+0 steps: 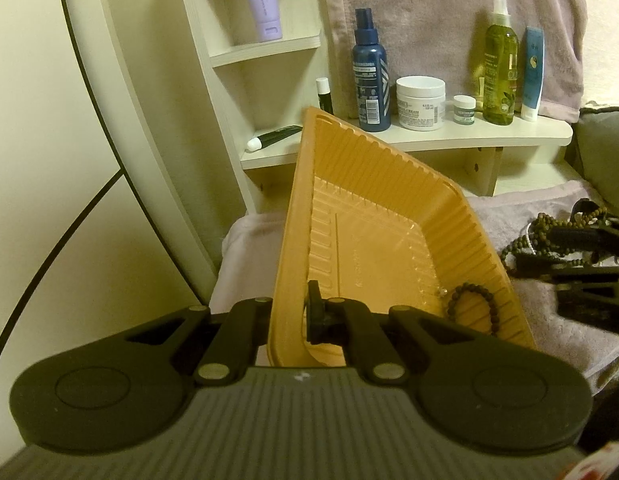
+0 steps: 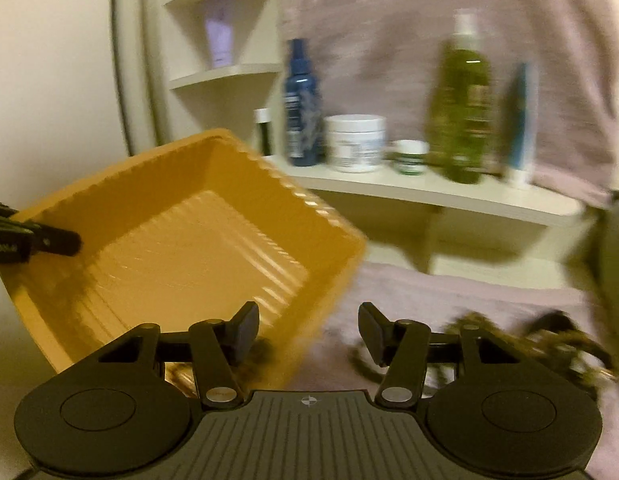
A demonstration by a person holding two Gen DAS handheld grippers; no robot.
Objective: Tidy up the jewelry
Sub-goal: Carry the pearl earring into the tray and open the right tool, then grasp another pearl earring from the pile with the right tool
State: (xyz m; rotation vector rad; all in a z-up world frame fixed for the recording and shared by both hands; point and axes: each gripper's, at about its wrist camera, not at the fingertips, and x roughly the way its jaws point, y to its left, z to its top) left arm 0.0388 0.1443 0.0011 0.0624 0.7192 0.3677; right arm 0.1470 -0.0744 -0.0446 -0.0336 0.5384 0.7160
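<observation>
My left gripper (image 1: 287, 312) is shut on the near rim of the orange plastic tray (image 1: 389, 168) and holds it tilted above the lilac towel (image 1: 549, 304). A dark bead bracelet (image 1: 471, 300) lies in the tray's low corner. To the right of the tray, a heap of brown beaded strings (image 1: 549, 232) rests on the towel, and my right gripper (image 1: 535, 252) is right at it. In the blurred right wrist view my right gripper (image 2: 309, 328) stands open with nothing between its fingers, just off the tray's (image 2: 189, 168) corner, and the bead heap (image 2: 509, 336) lies to its right.
Behind the tray, a cream shelf (image 1: 449, 136) carries a blue spray bottle (image 1: 369, 76), a white jar (image 1: 420, 102), a small green jar (image 1: 464, 109), a green bottle (image 1: 499, 68) and a blue tube (image 1: 533, 72). A round mirror frame (image 1: 121, 112) is at left.
</observation>
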